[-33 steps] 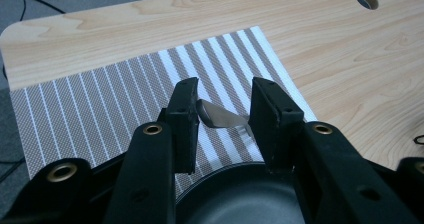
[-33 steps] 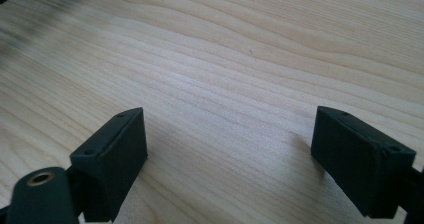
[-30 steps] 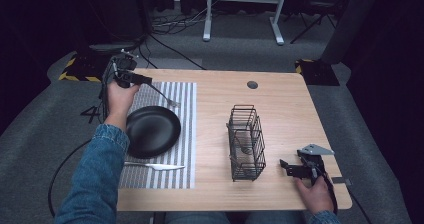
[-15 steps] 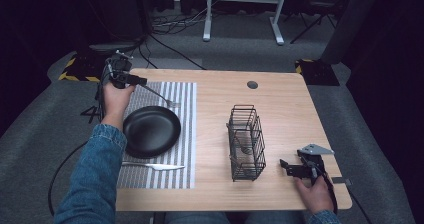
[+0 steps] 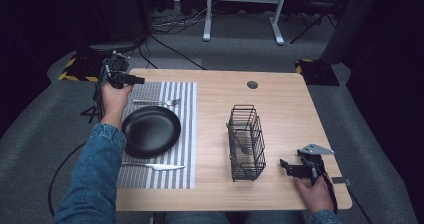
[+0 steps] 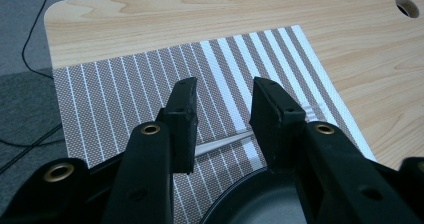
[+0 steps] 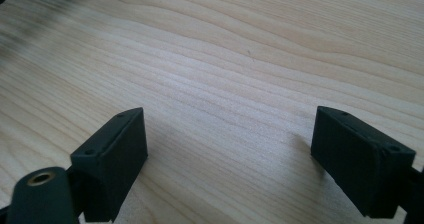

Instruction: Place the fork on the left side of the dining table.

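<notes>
Your left gripper (image 5: pixel 131 78) hangs over the far left corner of the striped placemat (image 5: pixel 185 134), its jaws partly open with nothing between them. In the left gripper view the fork (image 6: pixel 227 142) lies on the mat beyond the gap, and the jaws hide most of it: you see a short piece of handle between them and a hint of the tines past the right jaw. From above, the fork (image 5: pixel 156 102) lies flat on the mat just beyond the black plate (image 5: pixel 151 130), handle toward your left hand (image 5: pixel 114 98). Whether fork and plate touch is hard to tell. The plate's rim is cut off at the bottom of the left gripper view.

Your right gripper (image 5: pixel 291 168) sits low at the near right of the worktop (image 5: pixel 280 99), jaws wide open and empty over bare wood; whether they rest on it is not clear. Your right hand (image 5: pixel 316 193) is close to the worktop's near edge. The wire basket (image 5: pixel 246 143) stands upright just beside that gripper. Something lies inside the basket, but it is too blurred to name.

A knife (image 5: pixel 155 166) lies on the mat near the front edge. The widest open room is the far right of the worktop, around the round cable hole (image 5: pixel 252 84)
</notes>
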A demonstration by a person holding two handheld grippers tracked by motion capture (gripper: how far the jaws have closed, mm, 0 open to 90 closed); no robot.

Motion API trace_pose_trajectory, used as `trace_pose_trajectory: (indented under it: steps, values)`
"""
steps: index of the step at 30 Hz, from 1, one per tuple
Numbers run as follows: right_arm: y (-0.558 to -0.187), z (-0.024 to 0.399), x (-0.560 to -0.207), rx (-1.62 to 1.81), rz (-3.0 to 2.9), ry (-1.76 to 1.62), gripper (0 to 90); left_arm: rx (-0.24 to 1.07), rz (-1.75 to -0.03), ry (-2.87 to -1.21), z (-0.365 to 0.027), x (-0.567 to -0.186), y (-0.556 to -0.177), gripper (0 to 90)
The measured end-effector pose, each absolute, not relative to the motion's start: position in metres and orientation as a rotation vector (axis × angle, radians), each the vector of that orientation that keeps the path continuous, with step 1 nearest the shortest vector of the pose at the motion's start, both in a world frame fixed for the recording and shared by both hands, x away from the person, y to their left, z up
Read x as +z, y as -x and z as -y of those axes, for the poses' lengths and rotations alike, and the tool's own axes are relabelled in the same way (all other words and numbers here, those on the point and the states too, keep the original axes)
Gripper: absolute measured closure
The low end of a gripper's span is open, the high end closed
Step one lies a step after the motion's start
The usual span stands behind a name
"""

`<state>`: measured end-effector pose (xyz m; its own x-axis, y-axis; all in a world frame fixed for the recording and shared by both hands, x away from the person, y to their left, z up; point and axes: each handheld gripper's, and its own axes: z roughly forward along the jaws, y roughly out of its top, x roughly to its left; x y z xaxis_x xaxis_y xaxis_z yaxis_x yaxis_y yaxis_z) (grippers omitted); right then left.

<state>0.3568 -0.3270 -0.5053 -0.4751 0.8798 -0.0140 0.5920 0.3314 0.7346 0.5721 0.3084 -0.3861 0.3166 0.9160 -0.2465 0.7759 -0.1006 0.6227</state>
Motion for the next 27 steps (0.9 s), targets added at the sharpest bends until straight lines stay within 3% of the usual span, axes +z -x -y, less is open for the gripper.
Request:
trace_pose_trajectory:
  steps: [12, 27]
  values:
    - [-0.357, 0.327, -0.505, 0.948, -2.19, -1.298, 15.1, 0.302, -1.479, -1.897, -0.314, -0.387, -0.562, 62.5]
    - [-0.357, 0.327, -0.505, 0.946, -2.19, -1.297, 15.2, 0.48, -1.35, -1.957, -0.314, -0.349, -0.5, 55.2]
